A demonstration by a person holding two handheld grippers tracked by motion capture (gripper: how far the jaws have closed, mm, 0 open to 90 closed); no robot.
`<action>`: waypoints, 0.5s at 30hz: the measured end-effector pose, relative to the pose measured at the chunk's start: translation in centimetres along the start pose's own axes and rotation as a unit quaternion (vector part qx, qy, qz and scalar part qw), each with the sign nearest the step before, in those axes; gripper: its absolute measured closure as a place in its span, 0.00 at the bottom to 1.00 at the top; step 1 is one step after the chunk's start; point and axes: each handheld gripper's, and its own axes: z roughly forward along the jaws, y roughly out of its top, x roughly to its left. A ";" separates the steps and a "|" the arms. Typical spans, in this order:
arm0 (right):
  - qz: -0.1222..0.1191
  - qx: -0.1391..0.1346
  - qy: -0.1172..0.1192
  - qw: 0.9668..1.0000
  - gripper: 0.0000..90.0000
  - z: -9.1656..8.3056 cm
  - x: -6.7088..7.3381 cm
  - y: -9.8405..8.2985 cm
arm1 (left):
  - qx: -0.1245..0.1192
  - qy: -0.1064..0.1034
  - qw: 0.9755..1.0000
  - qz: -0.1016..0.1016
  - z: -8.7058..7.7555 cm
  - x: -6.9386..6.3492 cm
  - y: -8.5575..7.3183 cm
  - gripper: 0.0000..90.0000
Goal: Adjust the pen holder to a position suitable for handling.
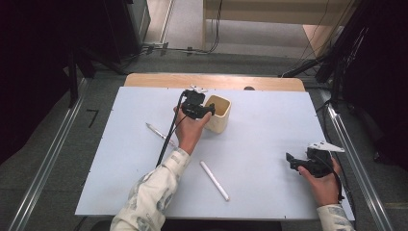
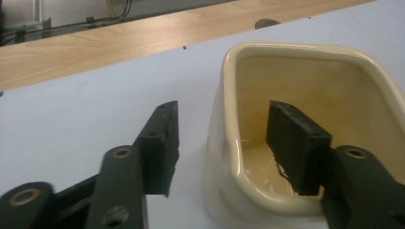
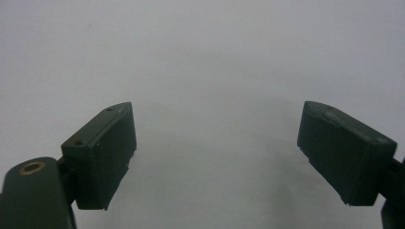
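Note:
A cream square cup [image 1: 218, 123] stands upright on the white table [image 1: 269, 115], just behind its middle. My left gripper [image 1: 204, 109] is at the cup's left rim, jaws apart. In the left gripper view the cup's near wall [image 2: 229, 143] stands between the jaws of my left gripper [image 2: 224, 109]: one jaw is outside, the other inside the cup [image 2: 334, 86], and a gap shows on the outer side. My right gripper [image 1: 291, 161] hovers open low over the table's front right. The right gripper [image 3: 217, 112] has bare tabletop between its jaws.
A white marker [image 1: 214, 180] lies on the table in front of the cup, toward the front edge. A thinner pen [image 1: 159, 132] lies left of my left forearm. A strip of wood [image 1: 211, 81] runs along the table's far edge.

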 end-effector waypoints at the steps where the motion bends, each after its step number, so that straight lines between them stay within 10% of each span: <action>1: 0.000 0.000 0.000 1.000 0.13 0.0 0.0 0.0 | -0.001 0.000 1.000 -0.002 -0.2 0.0 -0.1 0.39; 15: 0.003 0.003 -0.002 1.000 0.13 0.0 0.1 -0.1 | -0.040 -0.009 0.998 -0.043 -2.8 1.4 -1.1 0.27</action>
